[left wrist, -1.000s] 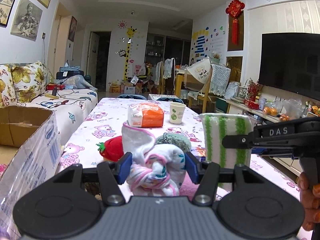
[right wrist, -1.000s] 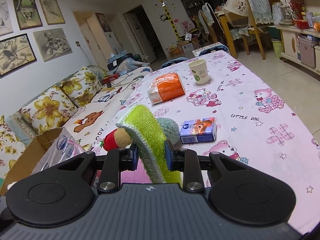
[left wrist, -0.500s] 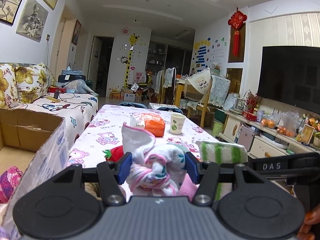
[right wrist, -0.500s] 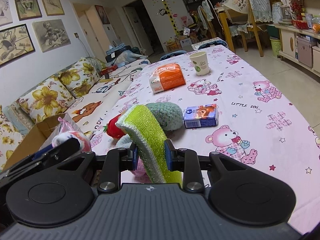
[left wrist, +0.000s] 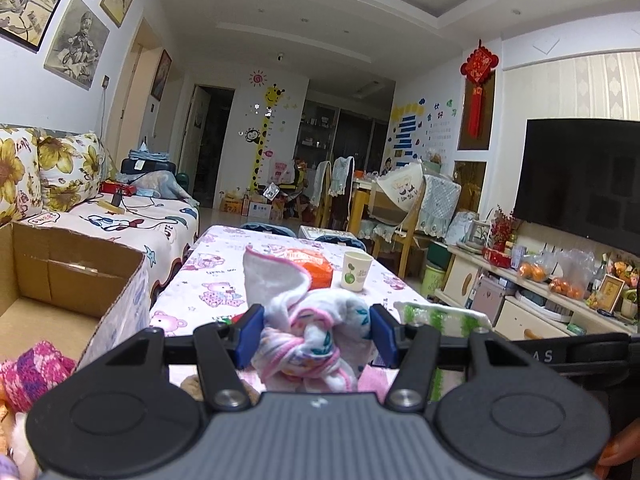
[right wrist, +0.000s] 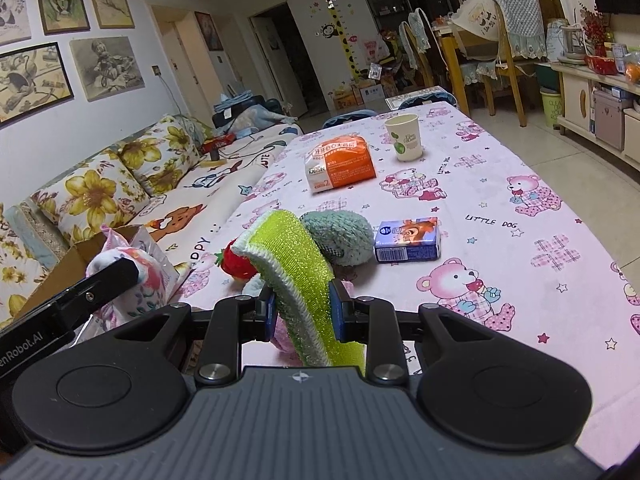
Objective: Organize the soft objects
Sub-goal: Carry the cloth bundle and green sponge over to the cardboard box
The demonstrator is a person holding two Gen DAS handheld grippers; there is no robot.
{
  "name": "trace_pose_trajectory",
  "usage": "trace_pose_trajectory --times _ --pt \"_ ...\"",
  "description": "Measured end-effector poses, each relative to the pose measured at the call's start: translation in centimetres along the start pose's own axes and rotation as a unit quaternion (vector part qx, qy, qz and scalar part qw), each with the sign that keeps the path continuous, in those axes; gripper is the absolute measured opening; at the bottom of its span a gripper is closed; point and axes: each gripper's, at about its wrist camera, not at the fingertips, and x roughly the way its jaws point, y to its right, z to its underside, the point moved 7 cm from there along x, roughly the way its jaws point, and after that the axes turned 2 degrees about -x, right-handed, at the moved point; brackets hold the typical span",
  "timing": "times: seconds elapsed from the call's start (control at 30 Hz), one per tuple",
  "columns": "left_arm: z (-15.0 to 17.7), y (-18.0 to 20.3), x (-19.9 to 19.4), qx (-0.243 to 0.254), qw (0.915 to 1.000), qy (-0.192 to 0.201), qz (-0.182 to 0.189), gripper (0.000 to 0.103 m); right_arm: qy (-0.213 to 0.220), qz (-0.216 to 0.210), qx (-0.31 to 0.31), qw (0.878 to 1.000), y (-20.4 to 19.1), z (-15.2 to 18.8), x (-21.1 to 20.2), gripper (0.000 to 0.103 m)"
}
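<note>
My left gripper [left wrist: 316, 338] is shut on a knotted white and pink cloth bundle [left wrist: 308, 336], held above the table's near edge. The same bundle [right wrist: 132, 276] shows at the left of the right wrist view, beside the cardboard box [right wrist: 64, 276]. My right gripper [right wrist: 302, 312] is shut on a green and white sponge cloth [right wrist: 292, 260], which stands up between the pads; in the left wrist view the sponge cloth [left wrist: 440, 314] lies to the right. On the table rest a red strawberry plush [right wrist: 236, 264] and a grey-green fuzzy ball [right wrist: 340, 236].
An open cardboard box [left wrist: 68, 280] at the left holds a pink knitted item [left wrist: 32, 372]. On the bear-print tablecloth [right wrist: 500, 216] lie a blue tissue pack [right wrist: 408, 240], an orange packet [right wrist: 340, 164] and a paper cup [right wrist: 406, 142]. A floral sofa [right wrist: 120, 184] runs along the left.
The left gripper with the bundle has moved left toward the cardboard box and lifted slightly; more of the box's inside shows. The right gripper has barely moved.
</note>
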Motion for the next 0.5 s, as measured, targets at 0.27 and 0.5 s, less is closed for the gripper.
trace_pose_trajectory --times 0.27,0.5 --pt "-0.5 -0.3 -0.8 -0.010 0.9998 0.019 0.000 0.057 0.003 0.004 -0.010 1.000 -0.2 -0.1 0.2 0.032" --pt "-0.9 -0.8 -1.4 -0.015 0.9994 0.031 0.002 0.057 0.011 0.009 -0.017 1.000 0.0 -0.5 0.1 0.032"
